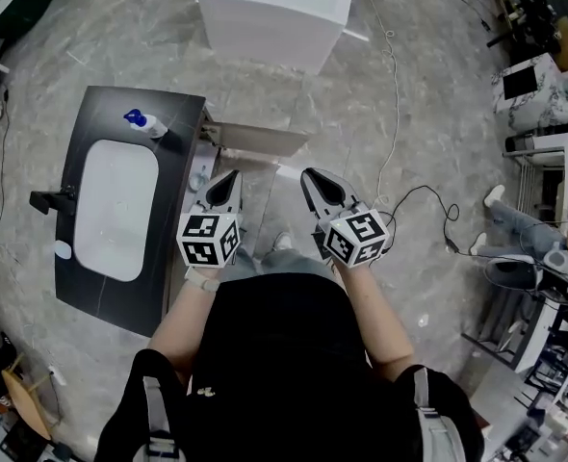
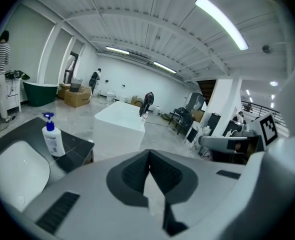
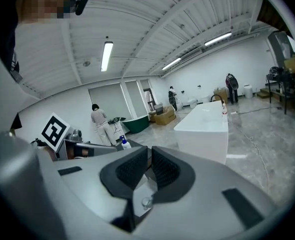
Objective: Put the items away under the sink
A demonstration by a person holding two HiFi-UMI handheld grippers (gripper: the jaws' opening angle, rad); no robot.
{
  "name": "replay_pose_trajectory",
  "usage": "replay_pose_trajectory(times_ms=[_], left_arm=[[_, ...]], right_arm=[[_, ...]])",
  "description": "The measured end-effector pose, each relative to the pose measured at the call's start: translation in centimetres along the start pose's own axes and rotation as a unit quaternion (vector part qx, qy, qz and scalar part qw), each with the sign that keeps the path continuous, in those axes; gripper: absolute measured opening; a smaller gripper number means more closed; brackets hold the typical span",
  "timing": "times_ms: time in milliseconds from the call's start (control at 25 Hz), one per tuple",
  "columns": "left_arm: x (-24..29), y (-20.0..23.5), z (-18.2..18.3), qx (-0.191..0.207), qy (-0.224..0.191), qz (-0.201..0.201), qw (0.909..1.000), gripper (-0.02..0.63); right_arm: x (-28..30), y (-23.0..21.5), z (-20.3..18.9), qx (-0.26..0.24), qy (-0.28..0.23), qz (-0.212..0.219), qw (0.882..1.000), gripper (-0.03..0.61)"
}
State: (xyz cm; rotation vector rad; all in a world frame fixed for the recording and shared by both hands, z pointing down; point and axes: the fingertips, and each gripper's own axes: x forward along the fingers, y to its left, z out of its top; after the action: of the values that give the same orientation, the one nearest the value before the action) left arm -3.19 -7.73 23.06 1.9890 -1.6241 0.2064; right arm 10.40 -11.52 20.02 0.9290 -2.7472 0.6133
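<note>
A black vanity top (image 1: 91,287) with a white basin (image 1: 116,210) stands at the left of the head view. A white pump bottle with a blue head (image 1: 142,123) stands on its far corner. The cabinet door (image 1: 260,140) below it stands open, and small items show dimly inside. My left gripper (image 1: 232,175) and right gripper (image 1: 307,174) are held up side by side in front of the person, both shut and empty. The left gripper view shows the bottle (image 2: 52,136) beside the basin (image 2: 15,176), beyond the shut left gripper (image 2: 149,158). The right gripper (image 3: 149,154) is shut on nothing.
A big white block (image 1: 274,12) stands on the grey floor beyond the vanity. A cable (image 1: 395,114) trails across the floor at the right. Carts and equipment (image 1: 544,287) crowd the right edge. A person in a striped top (image 3: 100,124) stands far off.
</note>
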Motion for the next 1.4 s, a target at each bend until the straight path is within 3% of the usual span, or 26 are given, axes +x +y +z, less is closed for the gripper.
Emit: replay_pose_trajectory(times_ms=[440,640,960,1240,1400], left_arm=[[-3.2,-4.9,8.1,0.057,-0.036,-0.097,0.993,0.023],[-5.1,-6.2,11.5,0.079,-0.076,-0.131,0.9852,0.023],[-7.8,-7.0,15.4,0.104,-0.136,-0.134,0.9761,0.023],[-9.0,-7.5,15.4,0.109,-0.139,-0.137,0.9748,0.023],[-9.1,-7.0,14.6,0.11,-0.125,-0.12,0.9786,0.023]], right_arm=[[-3.4,3.4,8.6,-0.029,-0.069,0.014,0.997,0.046],[-5.0,4.9,12.0,-0.045,-0.104,0.009,0.993,0.046],[-6.0,6.3,14.0,-0.087,-0.119,0.013,0.989,0.046],[-6.9,6.9,14.3,-0.081,-0.136,0.021,0.987,0.046],[-6.9,7.6,14.2,-0.083,-0.137,0.029,0.987,0.046]])
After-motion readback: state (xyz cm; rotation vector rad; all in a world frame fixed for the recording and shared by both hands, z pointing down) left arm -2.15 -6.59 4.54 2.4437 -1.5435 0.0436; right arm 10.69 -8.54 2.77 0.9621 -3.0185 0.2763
